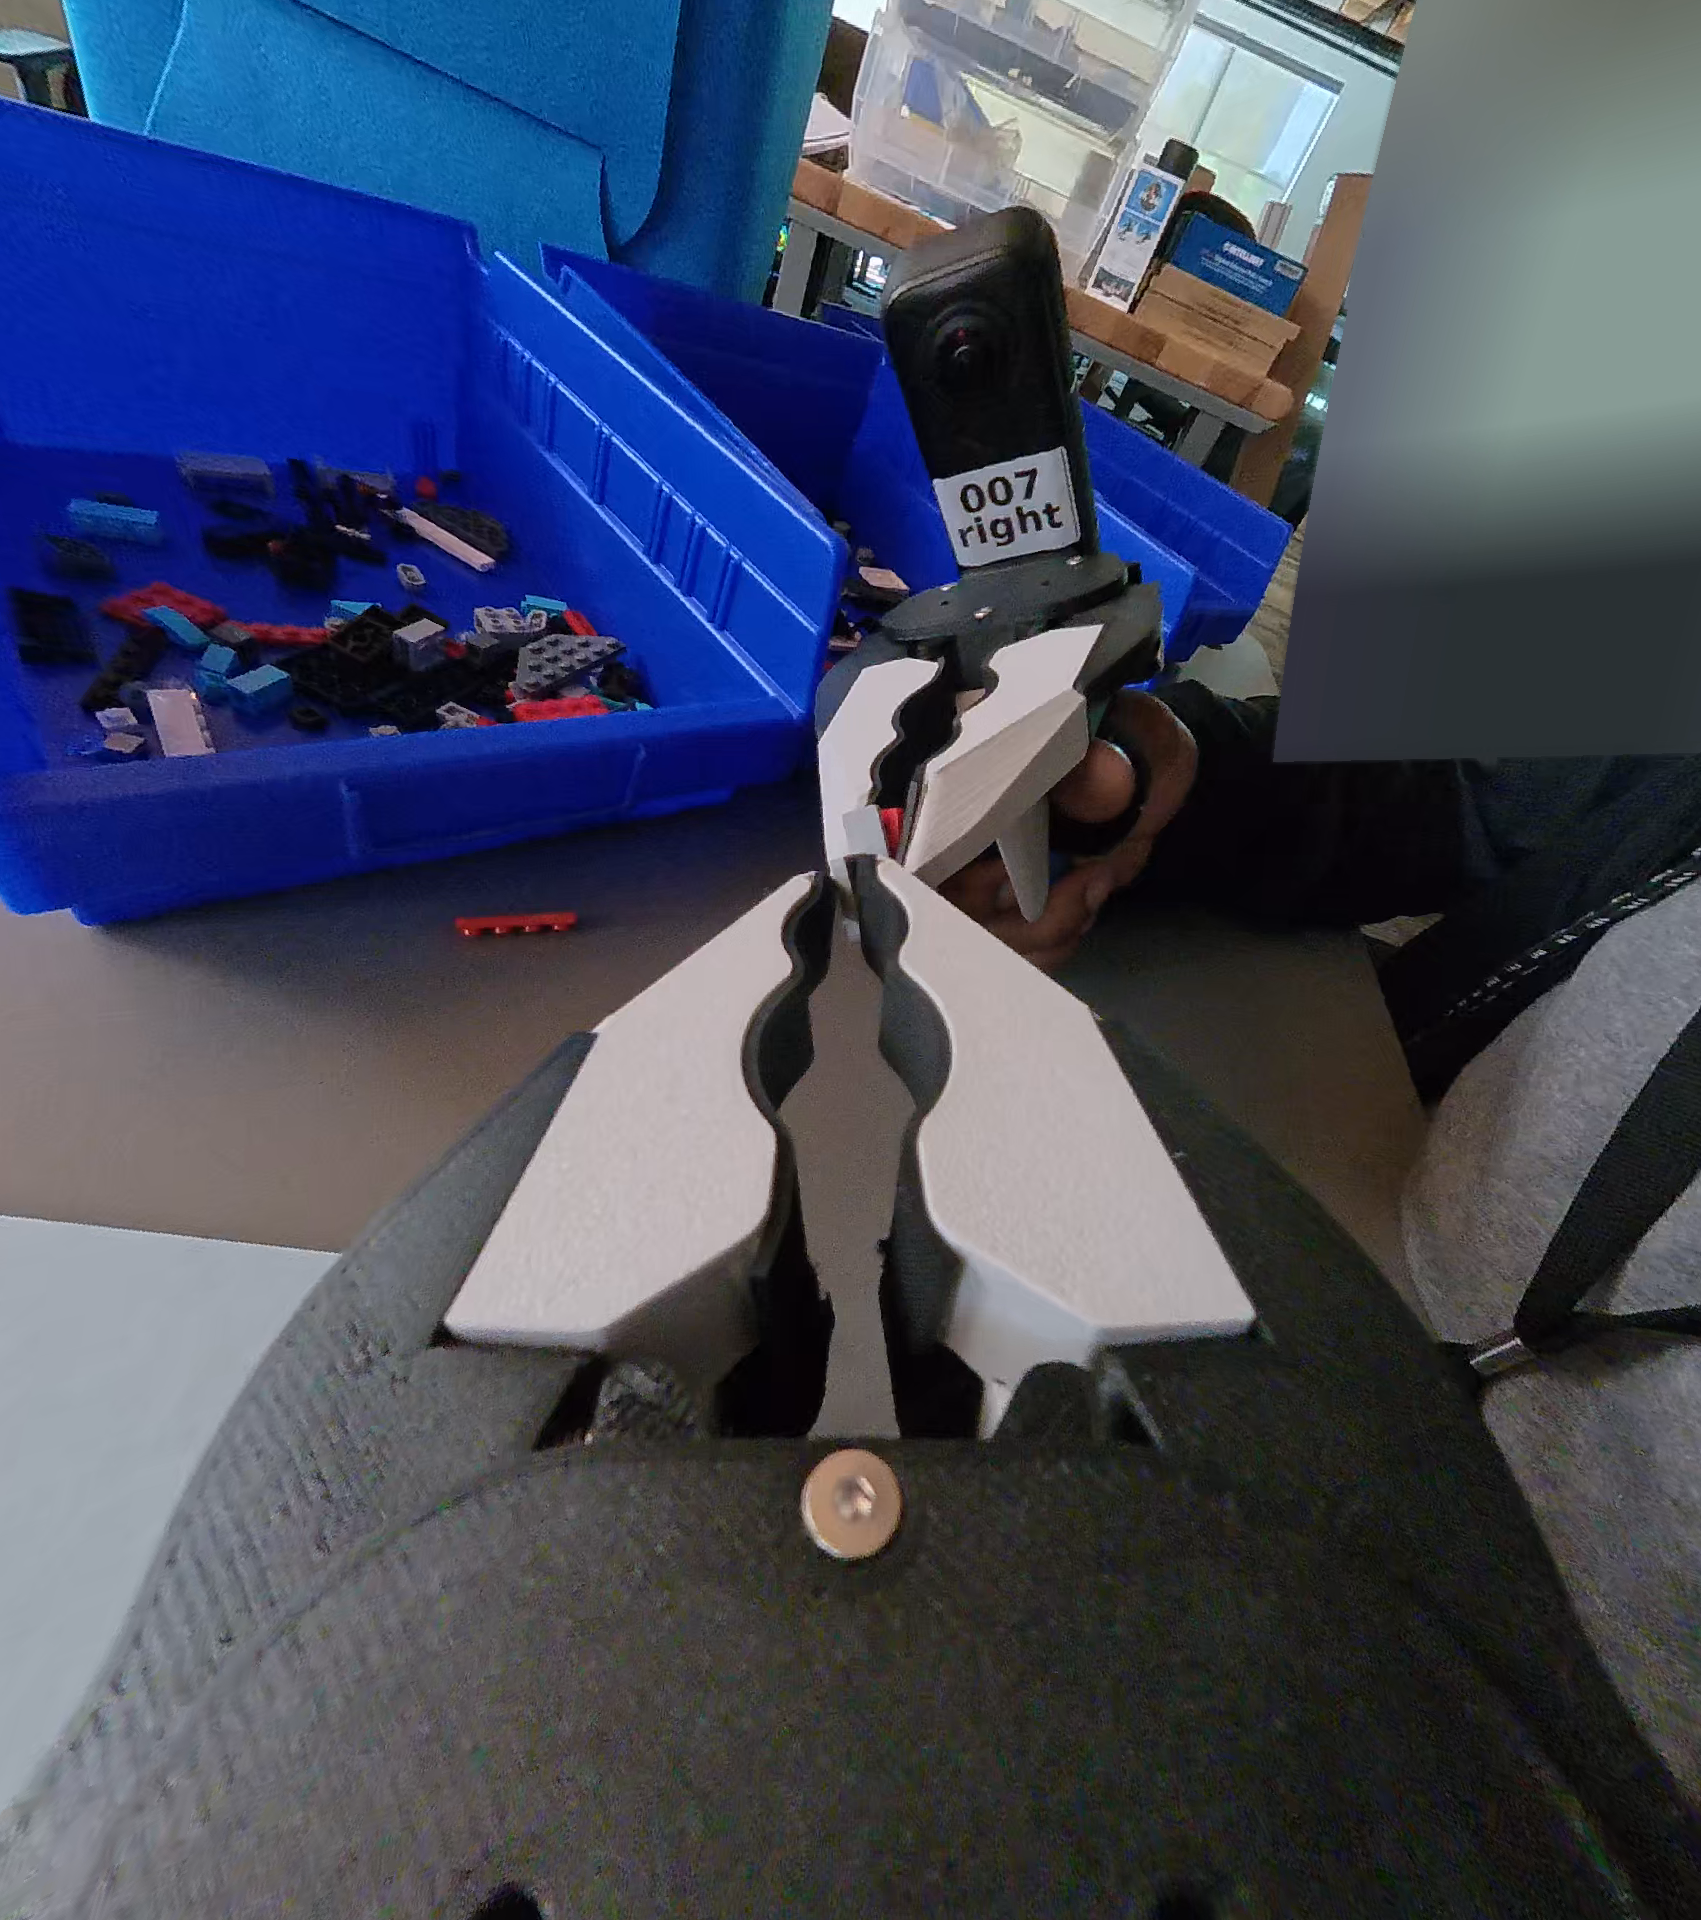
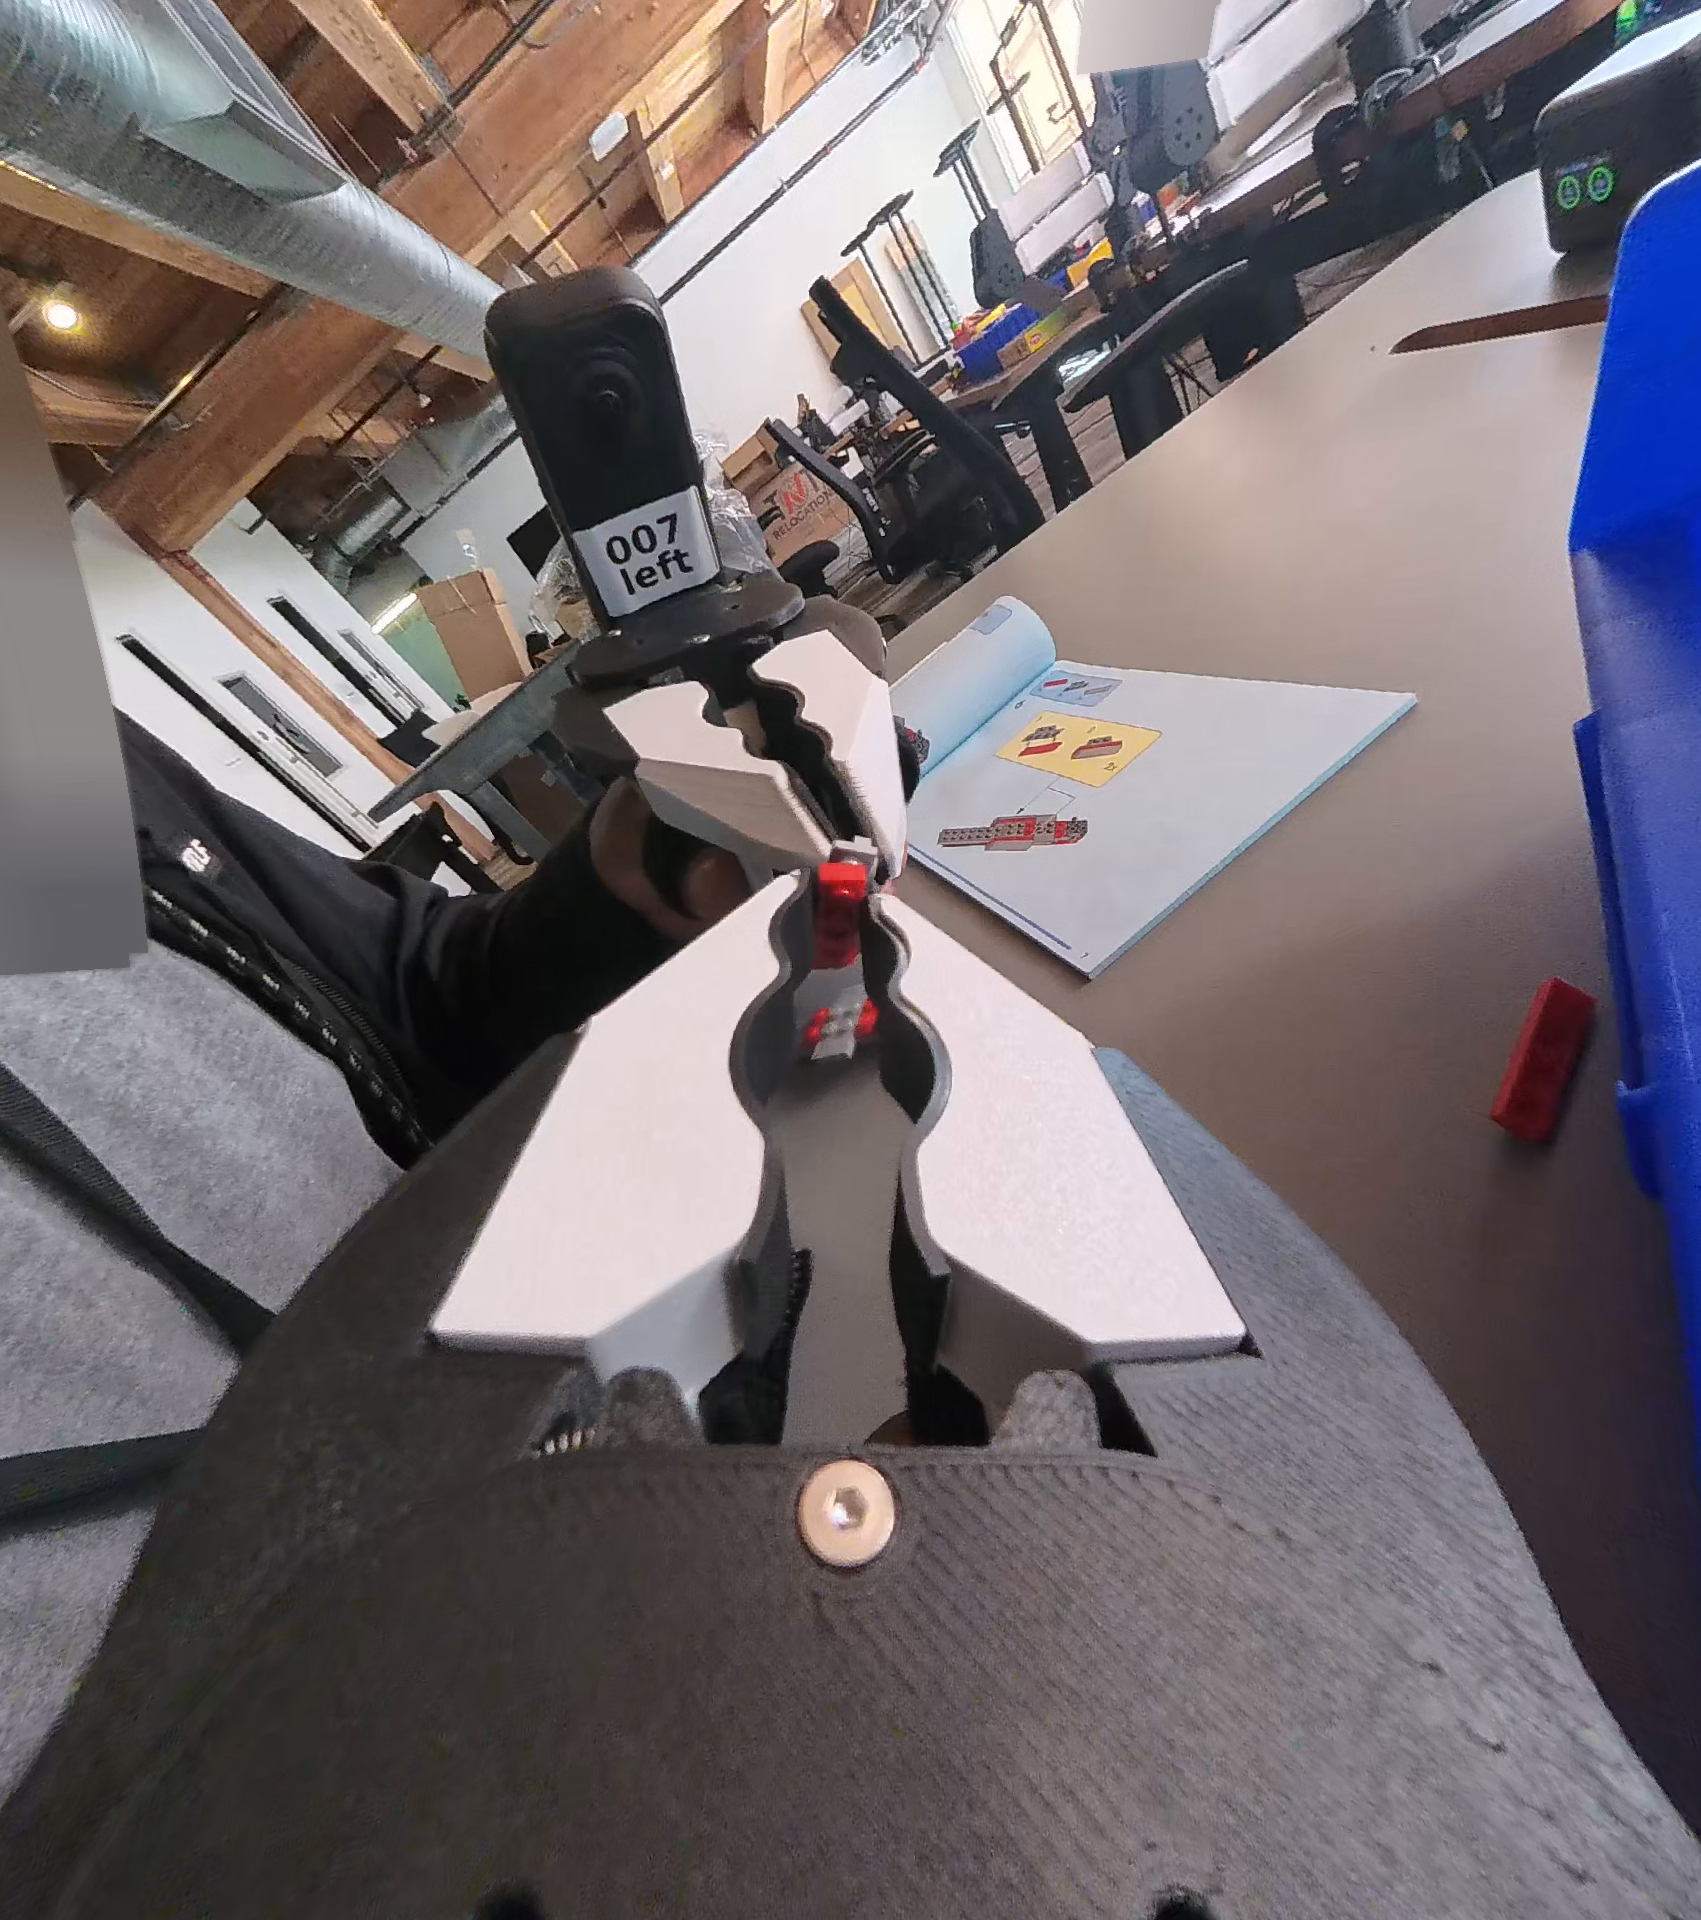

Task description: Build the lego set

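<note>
Through the left wrist view, my left gripper (image 1: 848,881) is pinched on a small grey piece (image 1: 852,928) at its tips, nose to nose with my right gripper (image 1: 885,831), above the table (image 1: 202,1039). Blue bin (image 1: 389,790) of loose bricks sits left; a red plate (image 1: 514,924) lies just in front of it.

Right wrist view: my right gripper (image 2: 838,902) is clamped on the red-and-grey sub-assembly (image 2: 835,956), which runs back between the fingers. Left gripper (image 2: 851,831) meets its far end. Instruction booklet (image 2: 1189,790) lies open beyond.

Judgement: light, stiff, slick plastic; joints may pop under twist. Grip flat sides near the joint, press straight.
</note>
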The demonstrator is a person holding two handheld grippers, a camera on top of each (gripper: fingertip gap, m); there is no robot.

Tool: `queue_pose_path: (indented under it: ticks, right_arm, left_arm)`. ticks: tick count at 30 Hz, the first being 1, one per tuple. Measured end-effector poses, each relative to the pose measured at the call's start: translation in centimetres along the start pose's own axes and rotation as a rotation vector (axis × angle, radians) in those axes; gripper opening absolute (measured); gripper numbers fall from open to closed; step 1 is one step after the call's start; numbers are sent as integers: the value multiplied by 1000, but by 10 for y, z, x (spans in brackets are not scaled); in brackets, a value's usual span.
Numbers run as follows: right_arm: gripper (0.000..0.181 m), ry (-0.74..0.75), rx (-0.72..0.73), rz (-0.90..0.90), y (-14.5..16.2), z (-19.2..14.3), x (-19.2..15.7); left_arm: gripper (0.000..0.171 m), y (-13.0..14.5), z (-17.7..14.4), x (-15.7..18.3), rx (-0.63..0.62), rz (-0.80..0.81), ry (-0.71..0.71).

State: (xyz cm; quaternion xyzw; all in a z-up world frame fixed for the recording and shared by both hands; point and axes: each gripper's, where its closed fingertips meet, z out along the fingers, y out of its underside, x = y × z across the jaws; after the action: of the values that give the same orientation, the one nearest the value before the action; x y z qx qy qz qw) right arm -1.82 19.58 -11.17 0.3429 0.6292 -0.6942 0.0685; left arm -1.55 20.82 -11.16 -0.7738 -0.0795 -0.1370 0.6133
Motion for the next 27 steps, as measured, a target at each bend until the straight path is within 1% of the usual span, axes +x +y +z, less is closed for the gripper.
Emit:
queue_pose_path:
  ticks: [4,9,17,21,24,27]
  right_arm:
    - [9,23,3,-10,0,0,2]
    - [9,39,4,-18,0,1,4]
    - [9,31,27,26,-3,0,3]
    - [9,18,46,60,-5,0,3]
    - [9,17,69,94,-8,-2,5]
    - [9,32,120,174,-14,-5,12]
  left_arm:
    - [4,1,1,-2,-11,13,-22]
    - [3,3,1,-3,-40,89,-66]
    - [4,-1,1,-3,14,-40,-10]
    - [9,-4,0,-4,49,-113,24]
    - [13,-9,-3,-5,77,-126,30]
    - [18,-15,-8,-3,104,-77,28]
